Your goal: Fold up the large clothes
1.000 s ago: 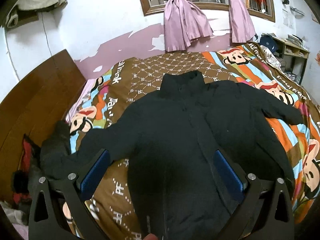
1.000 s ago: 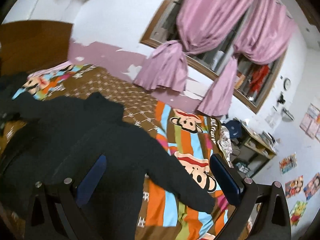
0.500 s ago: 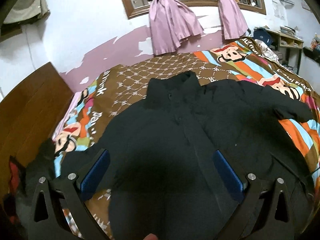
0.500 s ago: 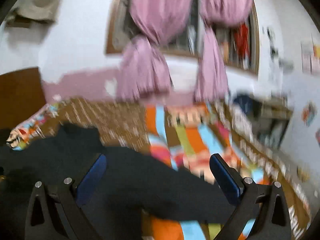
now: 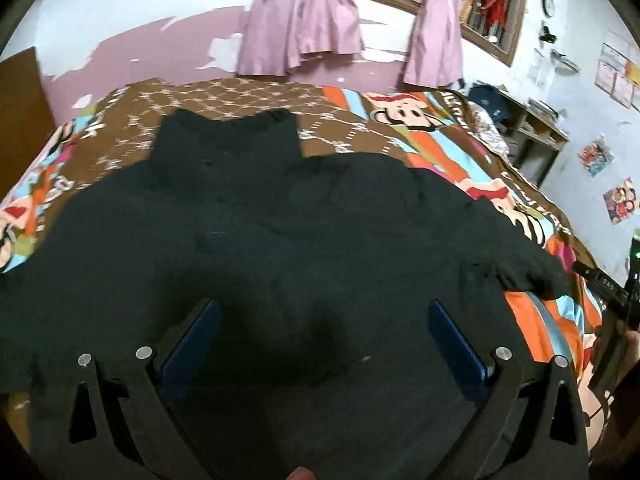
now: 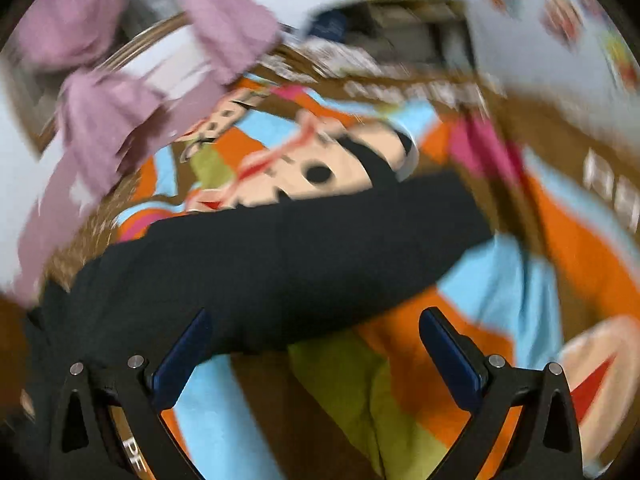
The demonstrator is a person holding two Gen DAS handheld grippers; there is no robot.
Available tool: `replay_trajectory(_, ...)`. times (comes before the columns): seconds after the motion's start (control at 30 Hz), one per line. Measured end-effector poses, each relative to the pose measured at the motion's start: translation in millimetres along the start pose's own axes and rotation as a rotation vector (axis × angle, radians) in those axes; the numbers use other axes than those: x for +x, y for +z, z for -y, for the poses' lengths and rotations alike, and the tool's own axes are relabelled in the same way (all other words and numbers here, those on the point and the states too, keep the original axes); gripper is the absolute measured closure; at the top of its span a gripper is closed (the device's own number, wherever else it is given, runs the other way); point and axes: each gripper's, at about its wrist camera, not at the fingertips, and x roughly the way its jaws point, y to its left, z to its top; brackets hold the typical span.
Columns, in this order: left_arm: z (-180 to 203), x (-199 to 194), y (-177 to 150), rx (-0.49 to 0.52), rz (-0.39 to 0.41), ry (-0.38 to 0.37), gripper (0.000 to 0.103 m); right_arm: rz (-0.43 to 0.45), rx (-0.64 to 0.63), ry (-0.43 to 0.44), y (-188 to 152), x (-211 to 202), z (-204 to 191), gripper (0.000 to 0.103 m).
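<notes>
The left gripper hangs with its jaws spread wide over the black jacket, holding nothing. The right gripper, likewise agape and empty, hovers by the jacket's sleeve (this view is blurred). The jacket lies flat on the cartoon bedspread, collar toward the pink curtains.

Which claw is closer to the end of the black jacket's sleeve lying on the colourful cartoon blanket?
Right. The right claw hangs open just over the black jacket's sleeve, near its cuff. The left claw is open over the middle of the jacket, well away from that cuff.
</notes>
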Motion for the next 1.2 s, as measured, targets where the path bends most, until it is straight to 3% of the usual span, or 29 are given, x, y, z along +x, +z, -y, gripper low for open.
replay_trajectory(0.13,19,32,-6,0.027,-0.007,-0.035,0.002,-0.077,0.261,0.126,-11,30,38,0.0)
replay_trajectory(0.23,24,58,-10,0.016,-0.056,-0.063,0.002,-0.062,0.393,0.177,-5,46,52,0.0)
replay_trajectory(0.3,26,73,-13,-0.001,-0.081,-0.068,0.002,-0.048,0.476,0.193,3,56,59,0.007)
replay_trajectory(0.4,24,94,-16,-0.033,-0.134,-0.079,0.002,-0.035,0.58,0.207,4,62,64,0.061)
replay_trajectory(0.47,22,102,-20,-0.038,-0.167,-0.072,0.002,-0.025,0.573,0.181,4,60,58,0.08)
replay_trajectory(0.57,25,110,-23,0.001,-0.204,-0.053,0.002,0.036,0.461,0.122,13,41,36,0.092)
replay_trajectory(0.67,26,112,-24,0.019,-0.214,-0.04,0.002,0.119,0.346,0.092,31,16,5,0.095)
replay_trajectory(0.77,16,100,-23,-0.002,-0.188,-0.042,0.002,0.228,0.171,0.108,46,-20,-46,0.096)
replay_trajectory(0.9,-11,65,-19,-0.088,-0.131,-0.112,0.002,0.341,-0.092,0.182,44,-63,-133,0.096)
replay_trajectory(1.07,-55,22,-5,-0.147,-0.064,-0.117,0.002,0.38,-0.493,0.333,-11,-97,-254,0.096)
replay_trajectory(1.2,-94,-21,-2,-0.203,0.011,-0.171,0.002,0.326,-0.771,0.454,-77,-101,-320,0.096)
